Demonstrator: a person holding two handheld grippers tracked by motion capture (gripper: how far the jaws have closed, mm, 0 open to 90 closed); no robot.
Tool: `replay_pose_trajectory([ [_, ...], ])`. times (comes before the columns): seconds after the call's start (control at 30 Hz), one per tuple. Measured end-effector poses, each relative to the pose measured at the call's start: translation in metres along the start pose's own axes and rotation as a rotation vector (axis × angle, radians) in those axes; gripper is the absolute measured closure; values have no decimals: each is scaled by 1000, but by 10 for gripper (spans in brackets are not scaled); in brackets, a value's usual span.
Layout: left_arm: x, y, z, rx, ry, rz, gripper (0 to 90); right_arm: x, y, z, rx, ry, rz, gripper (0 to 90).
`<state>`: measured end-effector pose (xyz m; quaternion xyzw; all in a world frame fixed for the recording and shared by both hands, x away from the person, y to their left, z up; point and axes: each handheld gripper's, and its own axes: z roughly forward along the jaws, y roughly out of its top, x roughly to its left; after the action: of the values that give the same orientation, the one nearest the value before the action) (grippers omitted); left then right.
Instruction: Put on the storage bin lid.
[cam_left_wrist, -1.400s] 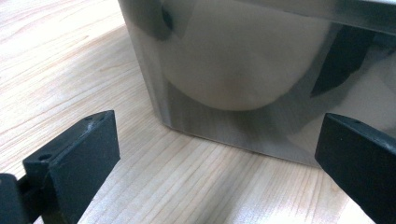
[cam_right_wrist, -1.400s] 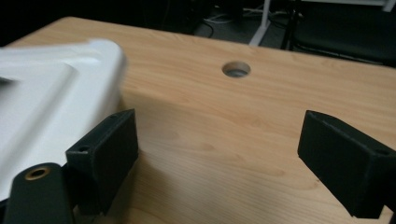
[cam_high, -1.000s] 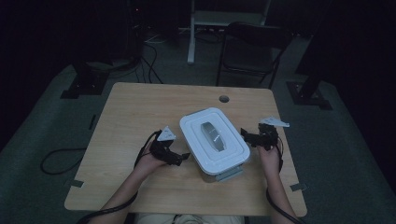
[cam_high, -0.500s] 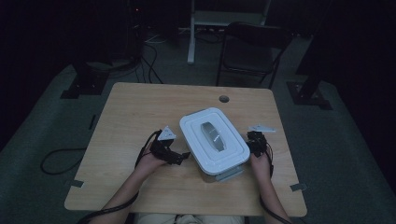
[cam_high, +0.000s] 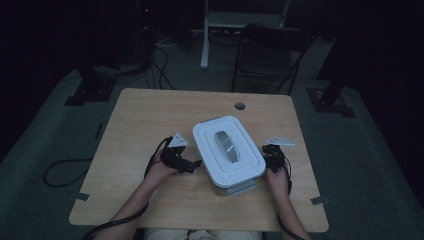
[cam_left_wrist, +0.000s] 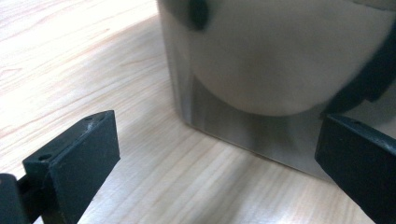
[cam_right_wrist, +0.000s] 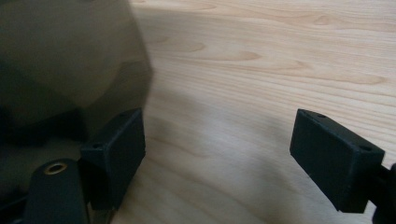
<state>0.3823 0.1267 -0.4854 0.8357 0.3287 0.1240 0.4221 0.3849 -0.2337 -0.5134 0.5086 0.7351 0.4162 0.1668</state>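
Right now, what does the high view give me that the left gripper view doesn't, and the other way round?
High view: the whole white lidded plastic container with its grey top handle, the right gripper beside its right side, both forearms, and the light wooden table with its round hole.

Left gripper view: close up, the container's translucent lower wall standing on the wood, with the left gripper holding its black jaws wide apart, touching nothing.

Both: the container, the tabletop, and the left gripper beside the container.
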Motion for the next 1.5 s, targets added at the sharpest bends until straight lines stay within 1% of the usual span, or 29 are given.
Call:
replay_pose_trajectory([
  [0.03,2,0,0,2,5,-1,6,2,0,0,3,4,-2,180],
  [0.07,3,0,0,1,9,-6,6,4,-1,0,15,21,2,181],
  [0.17,9,-1,-1,4,18,-14,6,8,-4,1,27,56,18,186],
  [0.2,11,-1,-1,4,20,-17,6,10,-4,1,24,51,20,187],
  [0.27,13,-2,-1,10,30,-15,6,16,-5,-1,23,35,4,188],
  [0.43,17,-2,-4,15,54,-14,6,28,-6,-5,28,4,-13,201],
  [0.53,21,-1,-6,20,64,-12,6,34,-7,-6,31,5,-32,202],
  [0.57,23,-1,-6,21,66,-13,6,35,-8,-6,35,14,-30,202],
  [0.67,26,-1,-4,24,75,-18,6,39,-10,-6,26,12,-32,205],
  [0.73,29,-1,-2,32,74,-19,6,39,-10,-6,24,17,-31,204],
  [0.77,30,-1,-1,28,71,-23,6,39,-10,-6,22,20,-25,199],
  [0.83,33,-3,0,17,55,-53,6,37,-9,-5,29,21,-18,145],
  [0.9,35,-5,0,6,58,-67,6,33,-7,-4,35,33,-13,131],
  [0.93,35,-6,-1,3,59,-70,6,32,-7,-3,36,30,-19,130],
  [0.97,36,-8,-3,-8,61,-73,6,32,-7,-3,36,13,-32,130],
  [1.0,36,-8,-4,-12,65,-74,6,31,-6,-3,35,0,-44,130],
  [1.07,37,-8,-8,-28,68,-72,6,30,-5,-3,41,-6,-53,130],
  [1.1,37,-9,-9,-38,70,-70,6,29,-4,-3,37,-18,-61,130],
  [1.23,35,-7,-18,-56,77,-57,6,22,-1,-7,13,-25,-49,130],
  [1.43,31,-4,-25,-77,77,-55,6,21,0,-10,-9,-26,-47,130],
  [1.5,30,-4,-27,-79,76,-53,6,22,0,-11,-14,-34,-56,130],
])
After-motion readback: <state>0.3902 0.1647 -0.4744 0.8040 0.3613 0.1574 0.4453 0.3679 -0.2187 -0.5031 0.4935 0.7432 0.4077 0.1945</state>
